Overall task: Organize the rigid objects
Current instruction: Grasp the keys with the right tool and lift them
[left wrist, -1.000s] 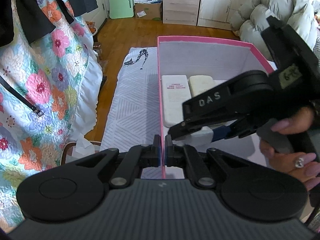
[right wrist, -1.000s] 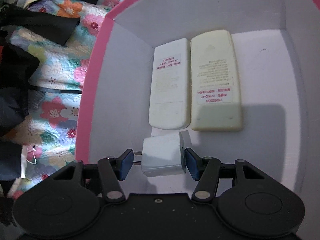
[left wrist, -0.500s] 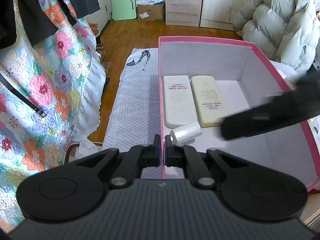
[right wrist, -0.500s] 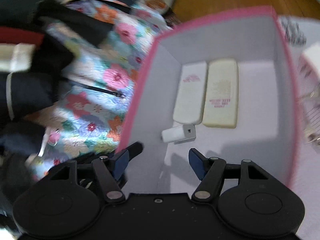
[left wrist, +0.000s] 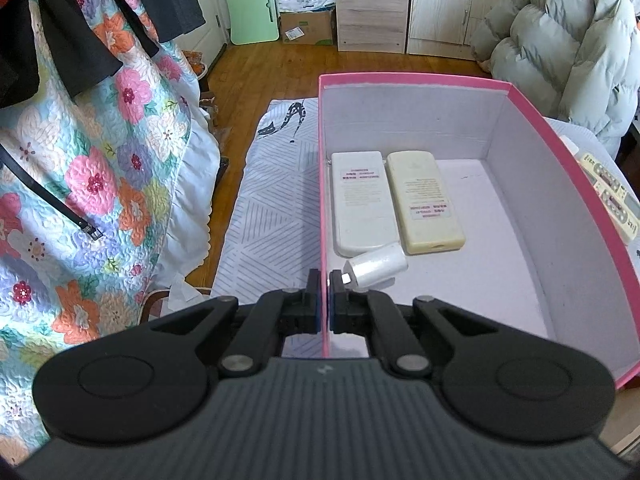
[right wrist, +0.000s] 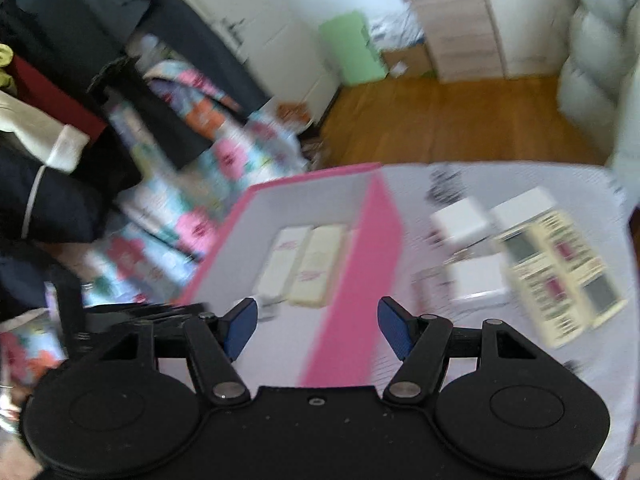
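Two remotes (left wrist: 396, 204) side by side in box (left wrist: 560, 148); plug (left wrist: 376, 269) before them.

You can see two remotes in the pink box (left wrist: 560, 152). The white remote (left wrist: 362, 204) has a sticker with red print on its back, but the letters are too small to read. The cream remote (left wrist: 424, 200) has grey print and a sticker with red print, also too small to read. The cardboard box (left wrist: 306, 24) by the wall has a label you cannot read either.
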Motion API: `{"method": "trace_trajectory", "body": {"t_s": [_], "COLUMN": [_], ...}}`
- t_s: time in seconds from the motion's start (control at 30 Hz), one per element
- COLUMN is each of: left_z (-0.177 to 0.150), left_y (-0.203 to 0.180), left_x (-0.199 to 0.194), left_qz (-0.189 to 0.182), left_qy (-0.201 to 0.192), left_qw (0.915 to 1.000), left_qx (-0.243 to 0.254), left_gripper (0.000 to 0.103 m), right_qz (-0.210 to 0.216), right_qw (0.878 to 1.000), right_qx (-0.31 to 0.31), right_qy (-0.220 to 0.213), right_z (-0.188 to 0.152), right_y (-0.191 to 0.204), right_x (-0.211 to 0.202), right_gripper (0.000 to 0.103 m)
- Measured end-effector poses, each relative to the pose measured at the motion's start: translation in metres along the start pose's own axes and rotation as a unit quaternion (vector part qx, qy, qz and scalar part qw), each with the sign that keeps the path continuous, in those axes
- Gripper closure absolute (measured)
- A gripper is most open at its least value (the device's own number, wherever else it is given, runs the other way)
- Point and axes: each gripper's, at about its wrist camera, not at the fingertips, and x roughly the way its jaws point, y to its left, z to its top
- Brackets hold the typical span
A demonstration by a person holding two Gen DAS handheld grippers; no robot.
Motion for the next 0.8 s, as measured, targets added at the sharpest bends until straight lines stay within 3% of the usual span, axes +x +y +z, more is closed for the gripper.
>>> {"method": "trace_trajectory", "body": {"t_s": [0.23, 0.33, 0.43, 0.5, 0.57, 0.67, 0.8], "left_z": [-0.001, 0.000, -0.001, -0.001, -0.002, -0.002, -0.002], "left_y": [0.000, 0.001, 0.002, 0.003, 0.005, 0.006, 0.006], "left_x": [-0.001, 0.000, 0.001, 0.002, 0.002, 0.003, 0.004], "left_qz": [0.001, 0.001, 0.000, -0.001, -0.003, -0.008, -0.008], "left_qy": [0.002, 0.002, 0.003, 0.003, 0.004, 0.006, 0.006], "left_qw": [1.0000, 1.0000, 1.0000, 1.0000, 1.0000, 0.9999, 0.9999], "left_qx": [0.001, 0.001, -0.002, -0.005, -0.008, -0.012, -0.014], "left_gripper": [0.101, 0.101, 0.101, 0.101, 0.101, 0.101, 0.101], "right_qz": [-0.077, -0.082, -0.100, -0.111, -0.110, -0.110, -0.126], "right_qw": [0.995, 0.992, 0.980, 0.974, 0.973, 0.975, 0.962], "right_qx": [-0.044, -0.091, -0.159, -0.190, -0.199, -0.191, -0.234], "right_qy": [-0.039, -0.030, -0.062, -0.048, -0.038, -0.026, -0.055], "right_z": [-0.020, -0.034, -0.049, -0.055, -0.058, -0.060, -0.069], "right_y": [-0.044, -0.046, -0.041, -0.039, -0.038, -0.042, -0.030], "right_x": [0.017, 0.035, 0.048, 0.062, 0.074, 0.091, 0.103], "right_gripper": [0.031, 0.031, 0.032, 0.033, 0.034, 0.046, 0.047]}}
